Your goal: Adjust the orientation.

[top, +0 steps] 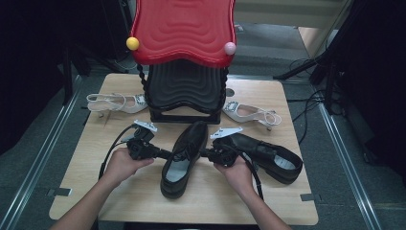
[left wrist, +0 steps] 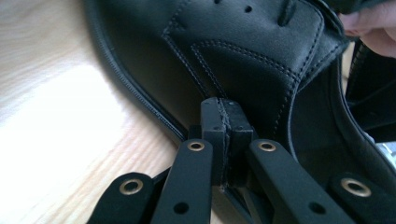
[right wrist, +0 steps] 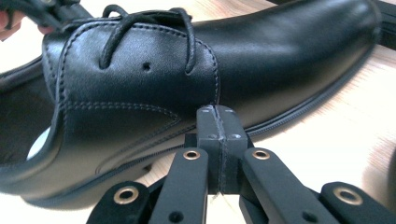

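A black lace-up shoe (top: 184,158) lies in the middle of the wooden table (top: 95,187), toe pointing away from me. My left gripper (top: 171,154) is shut, and its tips rest against the shoe's left side (left wrist: 243,51). In the left gripper view the two jaws (left wrist: 223,105) are pressed flat together with nothing between them. My right gripper (top: 202,153) is also shut and meets the shoe's right side from the other way. In the right gripper view its closed tips (right wrist: 216,112) sit at the shoe's side (right wrist: 187,60), just below the laces.
A second black shoe (top: 268,155) lies to the right, close behind the right hand. Two white heeled sandals (top: 117,102) (top: 251,112) flank a black stand (top: 184,91) topped by a red wavy panel (top: 184,28) at the back. Floor rails run beside the table.
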Motion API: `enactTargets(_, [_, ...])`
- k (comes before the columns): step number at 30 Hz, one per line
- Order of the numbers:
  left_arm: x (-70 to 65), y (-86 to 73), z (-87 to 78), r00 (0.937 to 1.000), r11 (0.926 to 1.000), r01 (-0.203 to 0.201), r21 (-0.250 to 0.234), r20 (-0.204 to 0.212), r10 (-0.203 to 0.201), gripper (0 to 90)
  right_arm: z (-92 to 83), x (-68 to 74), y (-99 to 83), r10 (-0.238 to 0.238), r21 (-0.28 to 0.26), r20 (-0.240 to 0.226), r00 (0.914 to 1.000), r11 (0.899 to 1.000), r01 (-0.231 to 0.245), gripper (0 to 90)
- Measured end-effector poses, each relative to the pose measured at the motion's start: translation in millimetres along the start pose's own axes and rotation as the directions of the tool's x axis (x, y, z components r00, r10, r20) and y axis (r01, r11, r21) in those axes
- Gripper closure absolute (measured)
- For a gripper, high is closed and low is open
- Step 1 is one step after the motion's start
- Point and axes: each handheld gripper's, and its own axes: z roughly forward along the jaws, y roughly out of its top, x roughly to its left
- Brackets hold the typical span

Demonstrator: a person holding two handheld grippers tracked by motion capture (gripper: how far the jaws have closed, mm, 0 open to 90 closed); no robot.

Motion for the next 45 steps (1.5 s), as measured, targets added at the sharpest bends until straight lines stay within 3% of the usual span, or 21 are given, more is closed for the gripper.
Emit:
enactTargets(7, [-10.6,0.2,8.8,0.9997,0.9997,-0.023,0.008,0.003,0.023,89.3,-2.3,-3.8,0.7,0.012,0.003,0.019,0.9998,1.000,-0.013,90.0])
enactTargets(11, [-17.4,0.6,16.5,0.9992,0.9995,-0.030,0.009,0.027,0.030,89.4,-4.0,-6.6,1.1,0.019,0.001,0.036,0.9992,1.000,-0.019,90.0])
enactTargets(15, [-27.4,2.6,27.4,0.9986,1.0000,-0.001,0.004,0.053,0.001,89.4,-6.6,-11.1,1.7,0.036,-0.002,0.065,0.9972,0.999,-0.036,90.0])
enactTargets(19, [-41.0,6.0,37.8,0.9990,0.9994,-0.036,-0.003,0.025,0.036,90.0,-8.7,-16.0,2.1,0.051,-0.008,0.089,0.9948,0.999,-0.050,90.0])
enactTargets(22, [-41.9,7.5,42.8,0.9980,0.9989,-0.046,0.002,0.044,0.046,90.0,-9.7,-19.1,2.4,0.053,-0.010,0.099,0.9937,0.999,-0.052,90.0])
enactTargets(25, [-40.9,6.8,38.9,0.9970,0.9982,-0.060,0.007,0.050,0.060,89.7,-10.2,-21.7,2.4,0.050,-0.012,0.092,0.9944,0.999,-0.049,89.9])
enactTargets(30, [-35.2,5.3,24.3,0.9977,0.9978,-0.043,-0.050,0.052,0.045,71.5,-13.3,-24.9,3.4,0.042,-0.022,0.105,0.9935,0.999,-0.040,79.7])
enactTargets(31, [-34.8,5.3,20.5,0.9980,0.9970,-0.050,-0.058,0.035,0.052,71.5,-13.3,-24.9,3.4,0.042,-0.022,0.105,0.9935,0.999,-0.040,79.7])
enactTargets(35, [-33.2,5.2,8.0,0.9966,0.9941,-0.081,-0.072,-0.017,0.080,57.5,-18.7,-25.9,2.9,0.049,-0.016,0.093,0.9945,0.999,-0.047,74.7])
enactTargets(37, [-33.1,5.0,1.4,0.9950,0.9911,-0.095,-0.093,-0.040,0.091,57.4,-20.0,-25.3,2.7,0.045,-0.016,0.096,0.9943,0.999,-0.044,74.0])
enactTargets(40, [-31.4,5.0,-3.1,0.9966,0.9912,-0.082,-0.104,-0.010,0.082,52.7,-25.2,-23.3,0.7,0.039,-0.017,0.105,0.9937,0.999,-0.038,69.8])
enactTargets(45, [-31.5,4.2,-0.6,0.9934,0.9922,-0.100,-0.075,-0.063,0.096,50.0,-34.8,-24.3,-1.8,0.057,-0.010,0.085,0.9948,0.998,-0.056,66.5])
